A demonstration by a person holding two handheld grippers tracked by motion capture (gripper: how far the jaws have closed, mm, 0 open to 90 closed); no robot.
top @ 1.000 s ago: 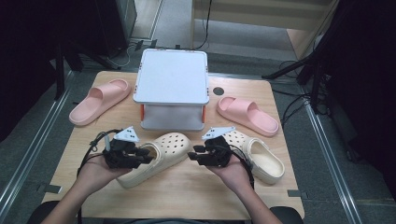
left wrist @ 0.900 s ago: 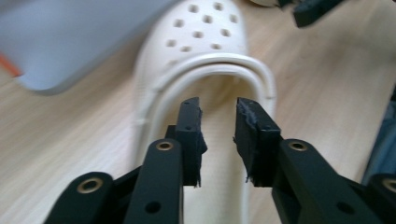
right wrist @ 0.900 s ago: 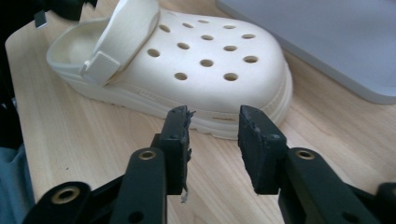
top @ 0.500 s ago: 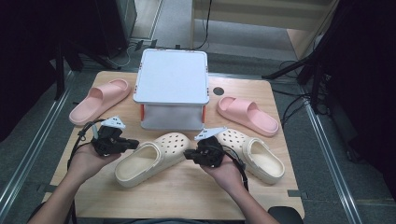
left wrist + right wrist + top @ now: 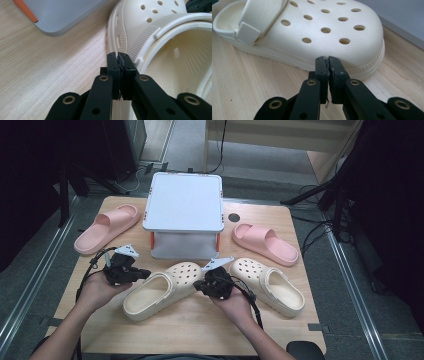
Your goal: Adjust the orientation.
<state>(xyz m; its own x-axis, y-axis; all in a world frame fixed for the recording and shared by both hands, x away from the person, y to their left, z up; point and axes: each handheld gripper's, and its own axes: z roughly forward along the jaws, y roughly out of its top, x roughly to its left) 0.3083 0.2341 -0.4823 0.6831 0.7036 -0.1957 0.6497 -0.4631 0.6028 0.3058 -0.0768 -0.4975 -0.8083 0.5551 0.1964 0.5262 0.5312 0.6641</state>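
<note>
with both my left gripper (image 5: pixel 117 56) and right gripper (image 5: pixel 327 60) pressed together on nothing beside the near-left cream clog (image 5: pixel 160 290), a careless nudge could shove it off line.

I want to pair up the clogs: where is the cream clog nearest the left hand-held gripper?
In the high view the cream clog lies front-centre on the wooden table, between both hand-held grippers, its toe pointing toward the grey box.

Left tool (image 5: pixel 142 273) jaws just closed, empty, right tool (image 5: pixel 198 286) likewise, both hands low
</note>
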